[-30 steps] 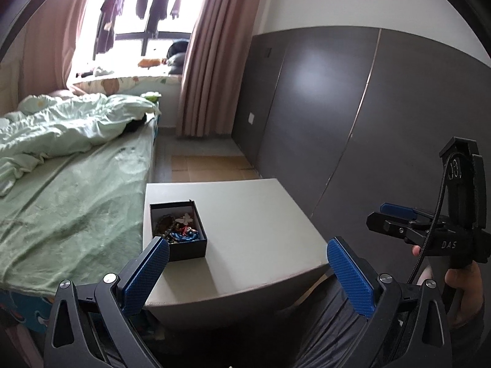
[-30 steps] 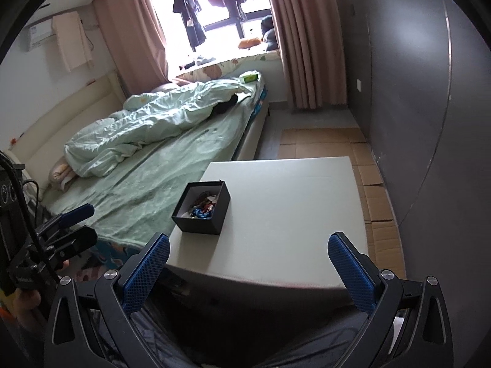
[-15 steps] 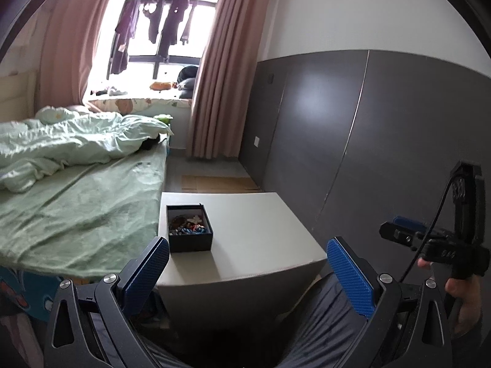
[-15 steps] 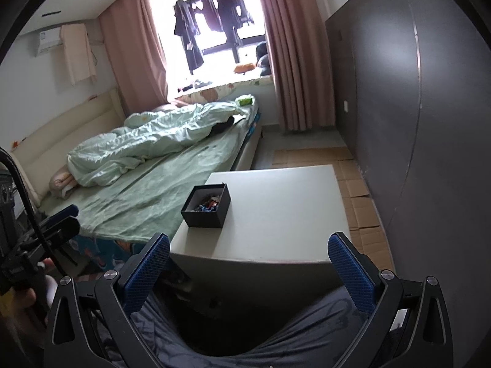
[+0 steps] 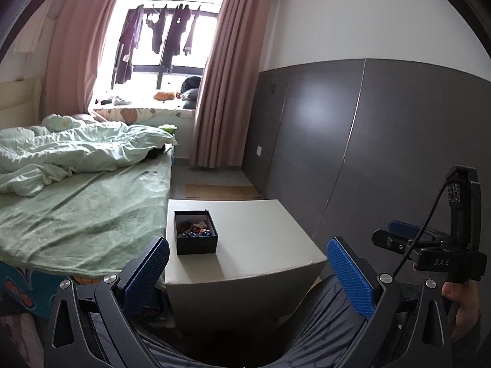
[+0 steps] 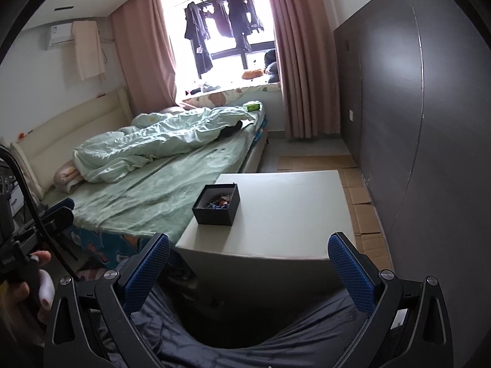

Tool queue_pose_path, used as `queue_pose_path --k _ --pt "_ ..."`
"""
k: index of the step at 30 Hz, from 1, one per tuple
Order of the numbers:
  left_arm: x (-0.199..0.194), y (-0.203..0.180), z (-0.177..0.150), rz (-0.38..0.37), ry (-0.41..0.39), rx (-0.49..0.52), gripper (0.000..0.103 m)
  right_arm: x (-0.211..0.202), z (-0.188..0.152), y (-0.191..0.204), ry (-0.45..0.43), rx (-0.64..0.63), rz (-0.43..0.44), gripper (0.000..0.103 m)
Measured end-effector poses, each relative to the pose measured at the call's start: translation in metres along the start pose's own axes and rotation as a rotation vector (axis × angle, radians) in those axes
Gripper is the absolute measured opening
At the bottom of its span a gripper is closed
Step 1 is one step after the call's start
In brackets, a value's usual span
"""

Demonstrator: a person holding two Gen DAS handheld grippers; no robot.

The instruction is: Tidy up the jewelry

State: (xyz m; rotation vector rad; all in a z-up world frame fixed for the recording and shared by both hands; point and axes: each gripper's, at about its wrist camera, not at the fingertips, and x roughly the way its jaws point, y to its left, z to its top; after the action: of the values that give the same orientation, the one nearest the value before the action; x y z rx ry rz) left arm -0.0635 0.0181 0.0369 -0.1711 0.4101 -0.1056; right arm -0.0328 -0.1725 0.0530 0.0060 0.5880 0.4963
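Observation:
A small black open box with mixed jewelry inside sits on the left part of a grey-white low table. It also shows in the right wrist view on the table. My left gripper is open and empty, held back from the table's near edge. My right gripper is open and empty, also well short of the table. The right gripper shows from the side in the left wrist view; the left one shows at the left edge of the right wrist view.
A bed with green sheets and a rumpled duvet runs along the table's left side. A dark grey panelled wall stands to the right. Cardboard lies on the floor. My lap in dark cloth is below the grippers.
Both grippers have pulled back and risen away from the table, so the box looks smaller and farther. Both stay open and empty.

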Motion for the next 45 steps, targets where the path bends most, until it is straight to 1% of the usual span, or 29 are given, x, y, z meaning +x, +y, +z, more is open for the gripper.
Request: queue_pose_path --k 9,15,28,32,40,43,45 --pt "-0.005 -0.008 0.000 0.000 -0.008 0.030 0.103 0.001 -0.006 0.001 0.018 -0.001 0.004 0.103" --pt "-0.009 -0.011 -0.001 0.001 -0.011 0.041 0.103 -0.006 -0.005 0.000 0.010 -0.005 0.005 0.103" --pt "-0.005 -0.010 -0.006 -0.008 -0.010 0.047 0.103 -0.009 -0.004 -0.001 0.007 -0.002 -0.005 0.103" --pt "0.002 -0.005 -0.007 -0.012 0.003 0.024 0.103 -0.004 -0.007 -0.005 0.013 0.013 -0.014 0.103" --pt "0.012 -0.001 -0.009 0.007 0.021 0.011 0.103 0.000 -0.007 -0.005 0.024 0.019 -0.021 0.103" --pt "0.014 -0.005 -0.010 0.033 0.032 0.028 0.103 0.002 -0.007 -0.009 0.029 0.032 -0.022 0.103" --pt "0.015 -0.006 -0.010 0.035 0.035 0.028 0.103 0.004 -0.007 -0.011 0.028 0.040 -0.020 0.103"
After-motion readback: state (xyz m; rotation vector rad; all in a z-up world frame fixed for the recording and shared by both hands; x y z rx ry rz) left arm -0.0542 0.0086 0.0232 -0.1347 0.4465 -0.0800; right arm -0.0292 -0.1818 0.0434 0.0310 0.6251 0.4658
